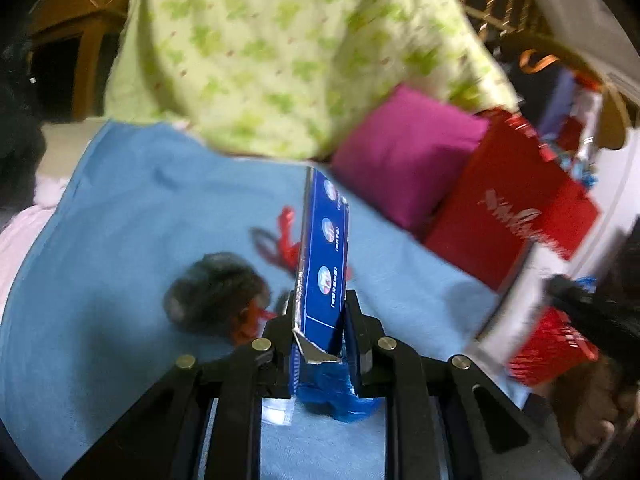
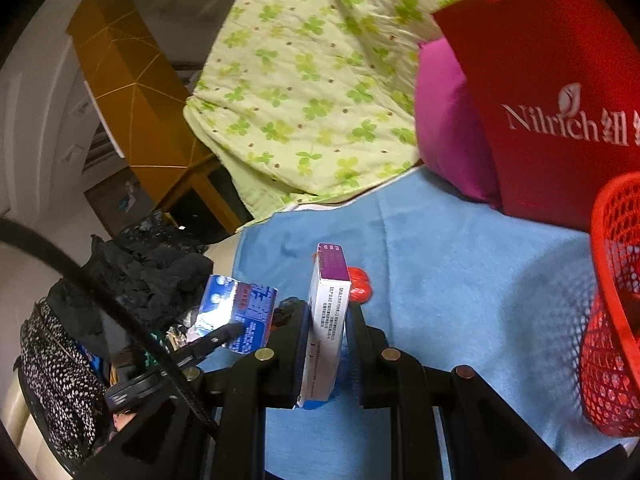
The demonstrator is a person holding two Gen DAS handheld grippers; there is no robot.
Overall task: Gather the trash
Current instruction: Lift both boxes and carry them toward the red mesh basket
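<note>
Two small cartons are up off the bed, one in each gripper. The blue box [image 1: 323, 256] is a long, narrow carton in deep blue with a row of round white emblems and small white print down its face; its near end is torn open, showing a silvery inner edge, and a bit of crumpled blue film hangs below it. The left gripper [image 1: 320, 332] has its black fingers clamped against both sides of that torn end, so the box stands up and away over the light blue cloth [image 1: 120, 208]. The white box [image 2: 326, 320] has a purple top panel and lines of fine dark print on its pale side; the right gripper [image 2: 326, 344] pinches it near its lower half, upright between the two fingers.

From the right wrist view the blue box [image 2: 240, 316] shows again at the left, glare washing out its face, beside a heap of dark clothing [image 2: 148, 276]. Behind the white box a small red object [image 2: 360, 284] lies on the cloth. In the left wrist view a dark, blurred lump [image 1: 216, 292] rests on the cloth left of the blue box; I cannot tell what it is.

Further off, a red mesh basket [image 2: 612, 312] sits at the right edge of the cloth. Behind it stand a red bag [image 2: 552, 92] printed "Nilrich" and a magenta cushion [image 2: 448, 128], touching each other, with a green clover-print quilt [image 2: 312, 76] bunched up beyond.
</note>
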